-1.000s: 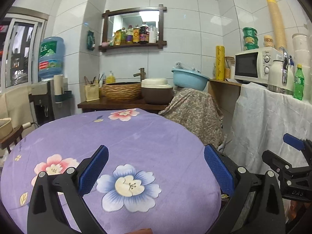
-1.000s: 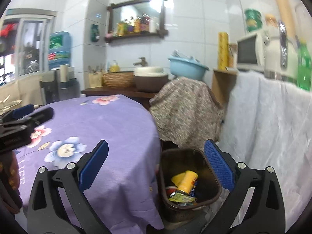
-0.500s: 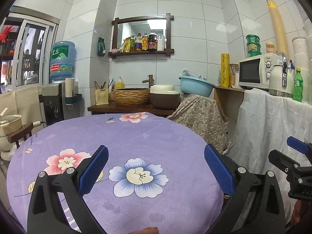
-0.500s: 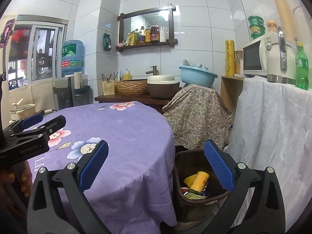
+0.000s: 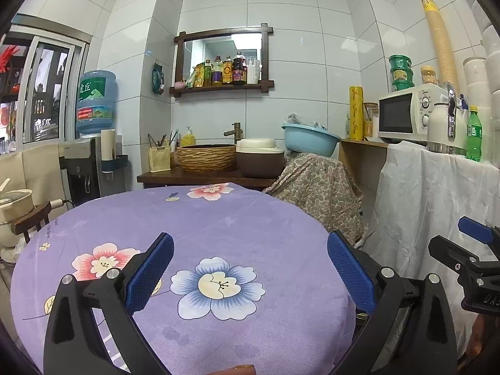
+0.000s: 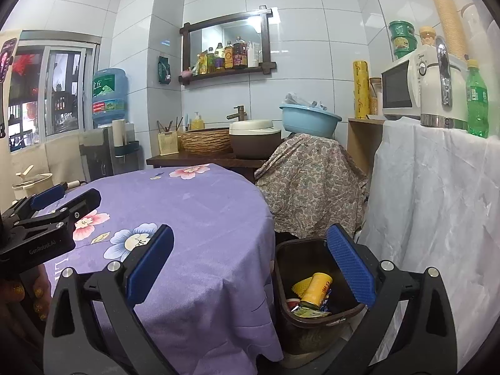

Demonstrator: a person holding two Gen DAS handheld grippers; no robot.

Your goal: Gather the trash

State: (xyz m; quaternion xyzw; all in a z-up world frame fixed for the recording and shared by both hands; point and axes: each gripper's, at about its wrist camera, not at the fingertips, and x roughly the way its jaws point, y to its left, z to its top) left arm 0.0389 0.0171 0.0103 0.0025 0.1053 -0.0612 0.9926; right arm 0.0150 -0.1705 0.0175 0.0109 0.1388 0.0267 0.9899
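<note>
Purple floral cloth covers the round surface [image 5: 218, 225], and nothing lies on it in either view; over the last second both cameras have risen and drawn back, so more of the cloth and the tiled wall now shows. The left tongs [image 5: 250, 268] and right tongs [image 6: 250, 262] stand wide and hold nothing. The trash, a yellow can [image 6: 315, 289] among crumpled wrappers, sits inside the dark brown plastic bin [image 6: 289, 268] just beside the surface's edge, which suggests the collecting is finished or nearly so.
</note>
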